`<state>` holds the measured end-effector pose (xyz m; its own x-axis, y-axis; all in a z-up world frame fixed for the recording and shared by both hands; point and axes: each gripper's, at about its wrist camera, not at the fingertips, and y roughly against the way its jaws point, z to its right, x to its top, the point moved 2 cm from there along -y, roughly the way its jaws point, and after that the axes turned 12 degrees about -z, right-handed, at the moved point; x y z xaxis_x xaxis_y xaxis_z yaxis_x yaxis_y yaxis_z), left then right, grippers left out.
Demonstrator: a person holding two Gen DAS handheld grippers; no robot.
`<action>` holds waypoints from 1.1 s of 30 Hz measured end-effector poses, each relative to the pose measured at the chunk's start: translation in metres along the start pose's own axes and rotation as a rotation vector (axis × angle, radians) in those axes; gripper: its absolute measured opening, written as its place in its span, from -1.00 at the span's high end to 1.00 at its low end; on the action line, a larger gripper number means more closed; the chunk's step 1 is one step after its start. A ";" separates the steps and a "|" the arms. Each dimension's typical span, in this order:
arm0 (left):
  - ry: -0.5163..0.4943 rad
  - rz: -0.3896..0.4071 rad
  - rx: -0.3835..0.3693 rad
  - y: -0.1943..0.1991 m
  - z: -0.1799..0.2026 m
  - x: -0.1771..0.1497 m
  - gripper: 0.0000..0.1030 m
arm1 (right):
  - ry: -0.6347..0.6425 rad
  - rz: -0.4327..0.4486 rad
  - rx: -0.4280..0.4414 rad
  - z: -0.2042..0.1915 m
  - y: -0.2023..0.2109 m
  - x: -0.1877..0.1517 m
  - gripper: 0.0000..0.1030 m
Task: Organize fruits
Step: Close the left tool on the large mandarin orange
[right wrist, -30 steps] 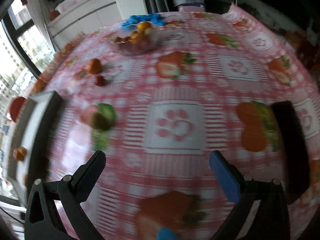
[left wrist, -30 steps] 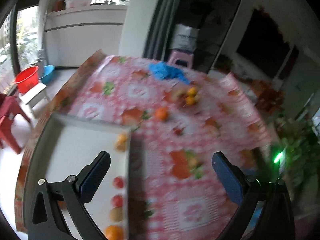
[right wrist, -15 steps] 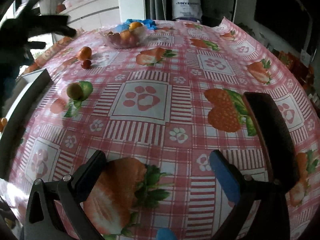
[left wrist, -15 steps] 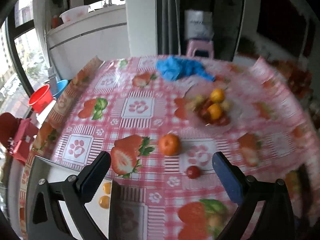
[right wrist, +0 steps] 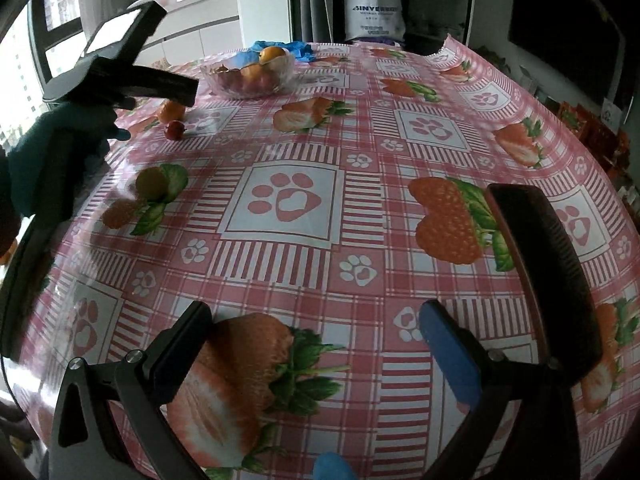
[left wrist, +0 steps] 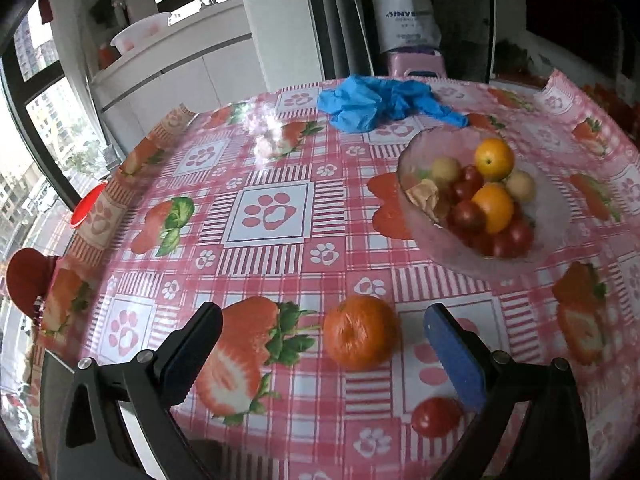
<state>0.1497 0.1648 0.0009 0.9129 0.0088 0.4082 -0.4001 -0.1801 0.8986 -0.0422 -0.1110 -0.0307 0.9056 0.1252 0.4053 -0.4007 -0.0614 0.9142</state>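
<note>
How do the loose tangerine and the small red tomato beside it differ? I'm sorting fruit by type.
The tangerine is orange, dimpled and clearly larger; the tomato is red, smooth and small. The tangerine sits between the open left gripper's fingers; the tomato lies nearer the camera, beside the blue finger. Both are round and rest on the tablecloth, outside the glass bowl.

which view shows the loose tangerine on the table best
The left wrist view: the tangerine sits large and unobstructed between the open left gripper fingers. In the right wrist view it is small, far off and partly hidden behind the left gripper.
</note>
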 end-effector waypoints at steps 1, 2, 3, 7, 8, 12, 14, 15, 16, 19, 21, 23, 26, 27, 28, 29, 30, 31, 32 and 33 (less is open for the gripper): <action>-0.001 -0.008 0.004 -0.003 0.000 0.001 -0.62 | 0.000 0.000 0.000 0.000 0.000 0.000 -1.00; -0.006 -0.041 -0.003 -0.010 0.001 0.002 -0.42 | 0.000 0.001 0.000 0.000 0.000 0.000 -1.00; -0.003 -0.076 -0.019 -0.016 0.001 0.002 -0.32 | -0.001 0.001 0.001 0.000 0.000 0.000 -1.00; 0.011 -0.075 -0.104 -0.016 0.003 0.002 0.21 | -0.004 0.004 0.008 0.000 0.001 0.001 -1.00; -0.005 -0.069 -0.081 -0.014 0.007 0.001 0.21 | -0.007 0.006 0.012 0.000 0.001 0.001 -1.00; -0.062 -0.051 -0.082 -0.007 0.020 -0.010 0.21 | -0.010 0.010 0.019 0.001 0.001 0.001 -1.00; -0.079 -0.048 -0.105 0.000 0.024 -0.023 0.21 | -0.010 0.010 0.019 0.001 0.001 0.001 -1.00; -0.088 -0.044 -0.109 0.003 0.025 -0.027 0.21 | -0.010 0.010 0.020 0.001 0.001 0.001 -1.00; -0.099 -0.033 -0.114 0.007 0.026 -0.034 0.21 | -0.011 0.011 0.020 0.001 0.001 0.001 -1.00; -0.133 -0.039 -0.137 0.019 0.033 -0.055 0.21 | -0.012 0.012 0.023 0.001 0.001 0.001 -1.00; -0.153 -0.032 -0.144 0.026 0.038 -0.067 0.21 | -0.014 0.013 0.026 0.001 0.001 0.001 -1.00; -0.172 -0.030 -0.155 0.033 0.043 -0.081 0.21 | -0.015 0.014 0.028 0.001 0.001 0.001 -1.00; -0.173 -0.039 -0.186 0.043 0.046 -0.102 0.21 | -0.015 0.014 0.028 0.001 0.001 0.001 -1.00; -0.169 -0.042 -0.197 0.046 0.046 -0.109 0.21 | -0.014 0.014 0.027 0.000 0.001 0.001 -1.00; -0.167 -0.046 -0.208 0.050 0.047 -0.117 0.21 | -0.015 0.014 0.027 0.001 0.001 0.001 -1.00; -0.166 -0.046 -0.215 0.052 0.047 -0.123 0.21 | -0.015 0.014 0.028 0.001 0.001 0.001 -1.00; -0.163 -0.045 -0.221 0.055 0.048 -0.130 0.21 | -0.015 0.014 0.028 0.001 0.001 0.001 -1.00; -0.161 -0.043 -0.225 0.058 0.048 -0.135 0.21 | -0.015 0.014 0.027 0.001 0.001 0.001 -1.00; -0.156 -0.043 -0.233 0.061 0.049 -0.141 0.21 | -0.015 0.014 0.027 0.001 0.001 0.001 -1.00; -0.151 -0.043 -0.240 0.064 0.050 -0.146 0.21 | -0.014 0.014 0.026 0.001 0.001 0.001 -1.00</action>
<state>-0.0053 0.1026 -0.0097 0.9238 -0.1387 0.3568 -0.3524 0.0556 0.9342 -0.0415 -0.1120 -0.0296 0.9021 0.1099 0.4173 -0.4093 -0.0885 0.9081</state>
